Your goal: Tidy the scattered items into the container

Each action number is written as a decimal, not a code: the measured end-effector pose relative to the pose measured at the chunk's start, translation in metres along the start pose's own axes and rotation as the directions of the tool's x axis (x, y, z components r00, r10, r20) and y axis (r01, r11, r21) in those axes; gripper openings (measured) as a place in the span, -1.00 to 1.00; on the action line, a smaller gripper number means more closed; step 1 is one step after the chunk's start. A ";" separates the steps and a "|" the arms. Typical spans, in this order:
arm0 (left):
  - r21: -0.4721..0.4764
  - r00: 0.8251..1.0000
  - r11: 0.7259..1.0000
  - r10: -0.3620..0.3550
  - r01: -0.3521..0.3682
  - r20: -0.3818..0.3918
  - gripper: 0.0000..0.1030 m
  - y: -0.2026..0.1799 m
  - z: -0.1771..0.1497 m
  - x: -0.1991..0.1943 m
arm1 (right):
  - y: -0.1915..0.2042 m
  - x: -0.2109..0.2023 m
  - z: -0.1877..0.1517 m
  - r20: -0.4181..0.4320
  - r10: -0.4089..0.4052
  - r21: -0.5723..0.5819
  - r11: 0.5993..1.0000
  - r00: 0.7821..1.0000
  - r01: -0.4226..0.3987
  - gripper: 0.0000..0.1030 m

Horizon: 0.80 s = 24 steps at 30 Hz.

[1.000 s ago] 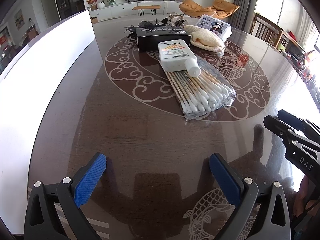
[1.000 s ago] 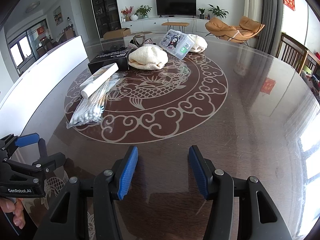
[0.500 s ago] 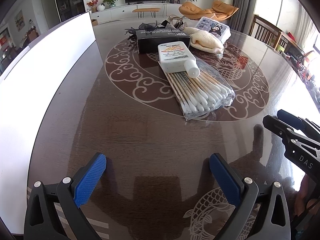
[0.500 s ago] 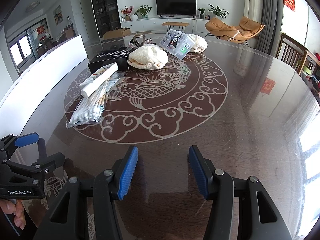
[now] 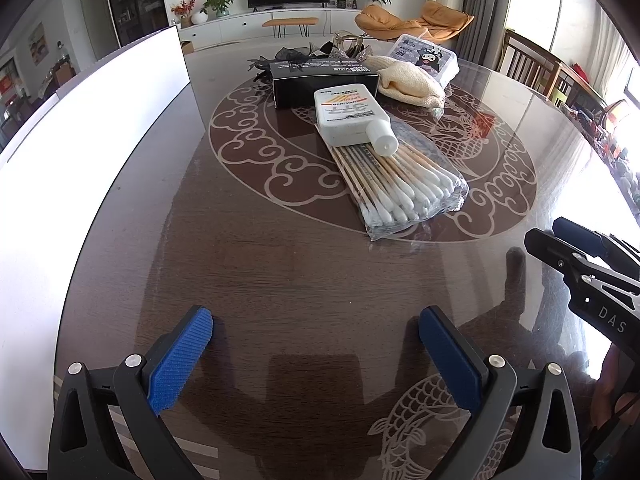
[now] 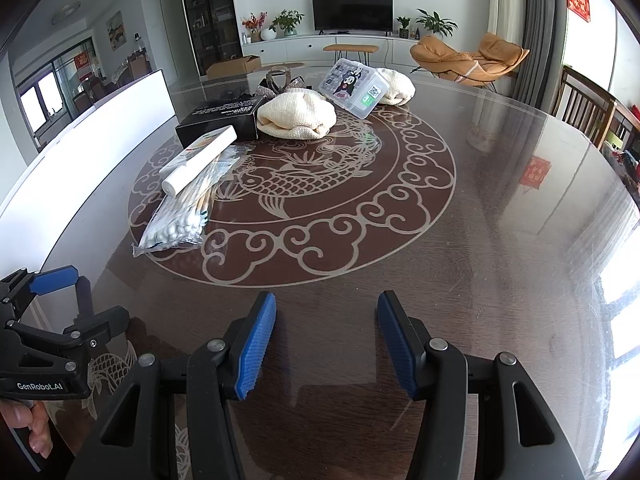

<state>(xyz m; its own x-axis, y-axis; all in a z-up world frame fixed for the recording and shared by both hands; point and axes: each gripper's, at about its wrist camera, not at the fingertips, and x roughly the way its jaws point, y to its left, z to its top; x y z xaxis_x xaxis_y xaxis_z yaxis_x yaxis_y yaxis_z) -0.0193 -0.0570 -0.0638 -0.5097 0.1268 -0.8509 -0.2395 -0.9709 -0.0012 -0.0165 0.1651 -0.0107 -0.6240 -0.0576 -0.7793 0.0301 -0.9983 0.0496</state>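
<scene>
The scattered items lie in a cluster on the far half of the dark table. A clear bag of cotton swabs (image 5: 404, 192) (image 6: 180, 220) is nearest, with a white bottle (image 5: 352, 116) (image 6: 200, 156) lying on its far end. Behind them are a black box (image 5: 320, 80) (image 6: 220, 118), a cream cloth (image 5: 412, 84) (image 6: 298, 116) and a clear plastic box with a cartoon label (image 5: 426, 58) (image 6: 354, 86). My left gripper (image 5: 316, 320) (image 6: 60, 300) and right gripper (image 6: 326, 308) (image 5: 580, 252) hover open over the near table edge, well short of the items, with nothing between their fingers.
A second cream cloth (image 6: 394, 86) lies behind the clear box, and a hair clip with dark bows (image 6: 280, 78) sits behind the black box. An overexposed white panel (image 5: 80, 160) runs along the table's left side. Wooden chairs (image 6: 588, 108) stand at the right.
</scene>
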 end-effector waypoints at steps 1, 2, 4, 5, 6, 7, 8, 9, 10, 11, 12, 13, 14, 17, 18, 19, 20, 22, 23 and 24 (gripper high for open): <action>0.001 1.000 1.000 -0.001 0.001 0.001 1.00 0.000 0.000 0.000 | 0.000 0.000 0.000 0.000 -0.001 -0.001 1.000 1.000 0.001 0.06; 0.002 1.000 1.000 -0.001 0.001 0.001 1.00 0.000 0.000 0.000 | 0.000 0.000 0.000 0.000 -0.001 -0.001 1.000 1.000 0.001 0.06; 0.003 1.000 1.000 -0.002 0.002 0.003 1.00 0.000 0.000 0.000 | 0.000 0.000 0.000 0.000 -0.002 -0.001 1.000 1.000 0.002 0.06; 0.003 1.000 1.000 -0.002 0.002 0.003 1.00 0.000 0.000 0.000 | 0.000 0.000 0.000 0.000 -0.001 -0.001 1.000 1.000 0.001 0.06; 0.003 1.000 1.000 -0.002 0.002 0.003 1.00 0.000 -0.001 0.000 | 0.000 0.000 0.000 0.000 -0.001 -0.001 1.000 1.000 0.001 0.06; 0.003 1.000 1.000 -0.002 0.002 0.003 1.00 0.000 -0.001 0.000 | 0.000 0.000 0.000 0.000 -0.001 -0.001 1.000 1.000 0.001 0.06; 0.004 1.000 1.000 -0.003 0.003 0.003 1.00 0.000 -0.001 0.000 | 0.000 0.000 0.000 0.000 -0.001 -0.001 1.000 1.000 0.001 0.06; 0.004 1.000 1.000 -0.003 0.002 0.003 1.00 0.000 -0.001 0.000 | 0.000 0.000 0.000 0.000 -0.002 -0.001 1.000 1.000 0.002 0.06; 0.003 1.000 1.000 -0.002 0.002 0.004 1.00 0.000 -0.001 0.000 | 0.001 0.000 0.000 0.000 -0.002 -0.002 1.000 1.000 0.002 0.06; 0.003 1.000 1.000 -0.002 0.002 0.004 1.00 0.000 0.000 0.000 | 0.001 0.000 0.000 0.000 -0.003 -0.002 1.000 1.000 0.003 0.06; 0.003 1.000 1.000 -0.002 0.002 0.004 1.00 0.000 0.000 0.000 | 0.001 0.000 0.000 -0.001 -0.004 -0.002 1.000 1.000 0.004 0.06; 0.003 1.000 1.000 -0.002 0.002 0.003 1.00 0.000 0.000 0.000 | 0.001 0.000 0.000 -0.001 -0.005 -0.003 1.000 1.000 0.005 0.06; 0.003 1.000 1.000 -0.002 0.002 0.003 1.00 0.000 0.000 0.000 | 0.001 0.000 0.000 -0.001 -0.006 -0.004 1.000 1.000 0.006 0.06; 0.003 1.000 1.000 -0.002 0.002 0.004 1.00 0.000 -0.001 0.000 | 0.001 0.000 0.000 -0.002 -0.009 -0.006 1.000 1.000 0.009 0.06; 0.003 1.000 1.000 -0.002 0.002 0.004 1.00 0.000 0.000 0.000 | 0.001 0.000 0.000 -0.002 -0.009 -0.006 1.000 1.000 0.009 0.06; 0.003 1.000 1.000 -0.002 0.002 0.004 1.00 0.000 0.000 0.000 | 0.001 0.000 0.000 -0.002 -0.008 -0.006 1.000 1.000 0.008 0.06; 0.003 1.000 1.000 -0.002 0.002 0.004 1.00 0.000 0.000 0.000 | 0.001 0.000 0.000 -0.002 -0.008 -0.006 1.000 1.000 0.008 0.06; 0.003 1.000 1.000 -0.002 0.002 0.004 1.00 0.000 -0.001 0.000 | 0.001 0.000 0.000 -0.002 -0.008 -0.005 1.000 1.000 0.008 0.06; 0.003 1.000 1.000 -0.002 0.002 0.004 1.00 0.000 -0.001 0.000 | 0.001 0.000 0.000 -0.002 -0.008 -0.005 1.000 1.000 0.008 0.06; 0.003 1.000 1.000 -0.002 0.002 0.004 1.00 0.000 -0.001 0.000 | 0.001 0.000 0.000 -0.002 -0.008 -0.006 1.000 1.000 0.008 0.06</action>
<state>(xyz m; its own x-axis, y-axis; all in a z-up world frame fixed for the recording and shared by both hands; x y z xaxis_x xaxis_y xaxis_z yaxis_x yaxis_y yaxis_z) -0.0187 -0.0570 -0.0640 -0.5127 0.1295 -0.8488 -0.2431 -0.9700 -0.0012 -0.0162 0.1640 -0.0107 -0.6229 -0.0495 -0.7807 0.0295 -0.9988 0.0398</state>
